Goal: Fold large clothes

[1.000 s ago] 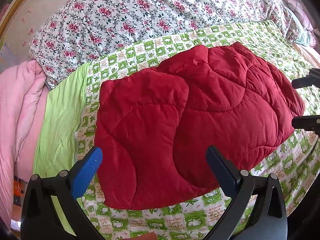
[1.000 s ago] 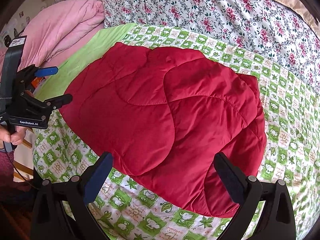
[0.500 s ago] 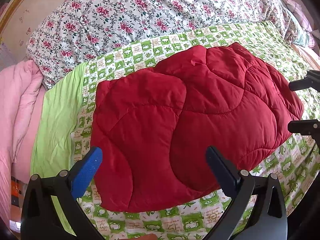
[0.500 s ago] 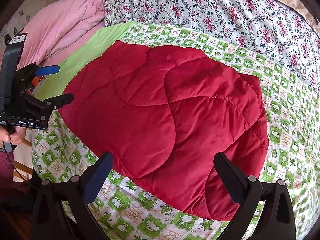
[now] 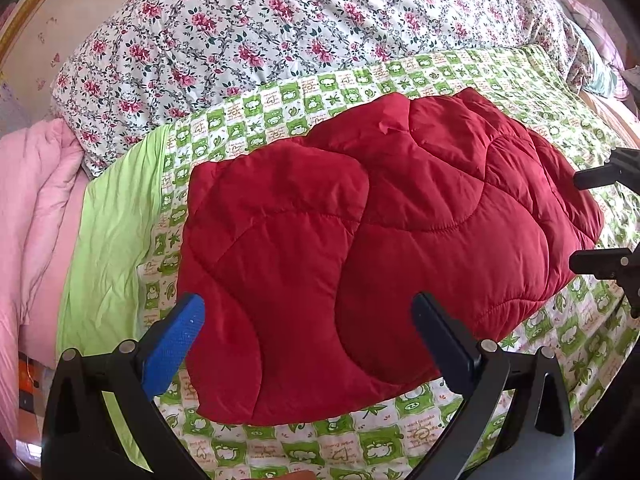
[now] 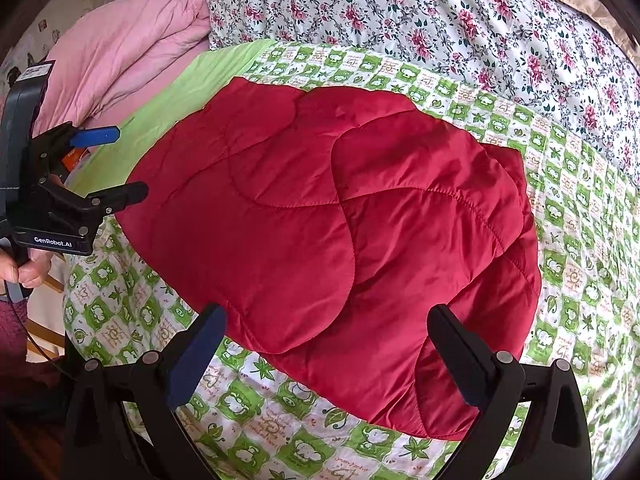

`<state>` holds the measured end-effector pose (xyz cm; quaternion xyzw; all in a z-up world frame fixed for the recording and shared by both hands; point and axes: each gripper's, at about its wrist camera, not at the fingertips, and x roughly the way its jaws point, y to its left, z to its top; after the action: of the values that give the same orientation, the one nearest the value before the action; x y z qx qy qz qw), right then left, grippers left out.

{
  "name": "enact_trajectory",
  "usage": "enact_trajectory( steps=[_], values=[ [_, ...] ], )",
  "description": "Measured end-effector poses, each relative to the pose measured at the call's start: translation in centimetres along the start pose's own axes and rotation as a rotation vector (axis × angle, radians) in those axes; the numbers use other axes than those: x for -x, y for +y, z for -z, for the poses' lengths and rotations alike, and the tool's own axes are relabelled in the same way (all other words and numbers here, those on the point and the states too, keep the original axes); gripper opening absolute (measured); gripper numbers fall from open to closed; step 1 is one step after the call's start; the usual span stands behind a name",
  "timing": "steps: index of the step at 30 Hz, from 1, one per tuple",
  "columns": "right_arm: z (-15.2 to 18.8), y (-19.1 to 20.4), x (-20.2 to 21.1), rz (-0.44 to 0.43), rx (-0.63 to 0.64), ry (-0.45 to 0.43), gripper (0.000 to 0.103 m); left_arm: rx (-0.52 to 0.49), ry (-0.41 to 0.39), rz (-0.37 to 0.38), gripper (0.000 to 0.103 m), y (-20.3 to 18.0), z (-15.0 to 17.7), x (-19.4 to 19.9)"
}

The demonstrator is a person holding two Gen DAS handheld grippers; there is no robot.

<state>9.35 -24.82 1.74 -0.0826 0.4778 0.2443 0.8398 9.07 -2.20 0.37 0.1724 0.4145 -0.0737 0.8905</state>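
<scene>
A red quilted padded garment (image 5: 380, 248) lies folded into a compact bundle on the green patterned bed cover (image 5: 360, 88); it also shows in the right wrist view (image 6: 328, 232). My left gripper (image 5: 308, 320) is open and empty, held just above the garment's near edge. It also shows at the left of the right wrist view (image 6: 124, 164), open, beside the garment's left end. My right gripper (image 6: 324, 332) is open and empty above the garment's near right edge. Its fingers (image 5: 596, 260) show at the right of the left wrist view.
A floral duvet (image 5: 280, 28) is piled along the far side of the bed. A pink quilt (image 6: 120, 56) lies at the left end, with a plain lime sheet (image 5: 112, 240) next to it. The bed's near edge runs below both grippers.
Both grippers have drawn back slightly from the garment, still open. The garment lies as it did.
</scene>
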Motion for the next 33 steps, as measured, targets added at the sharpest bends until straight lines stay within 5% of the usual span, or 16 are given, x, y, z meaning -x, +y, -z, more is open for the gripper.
enact_trajectory(
  steps=[33],
  values=[
    [-0.32, 0.28, 0.85, 0.006, 0.015, -0.006, 0.101, 0.013, -0.015, 0.013, 0.103, 0.06, 0.01, 0.73]
  ],
)
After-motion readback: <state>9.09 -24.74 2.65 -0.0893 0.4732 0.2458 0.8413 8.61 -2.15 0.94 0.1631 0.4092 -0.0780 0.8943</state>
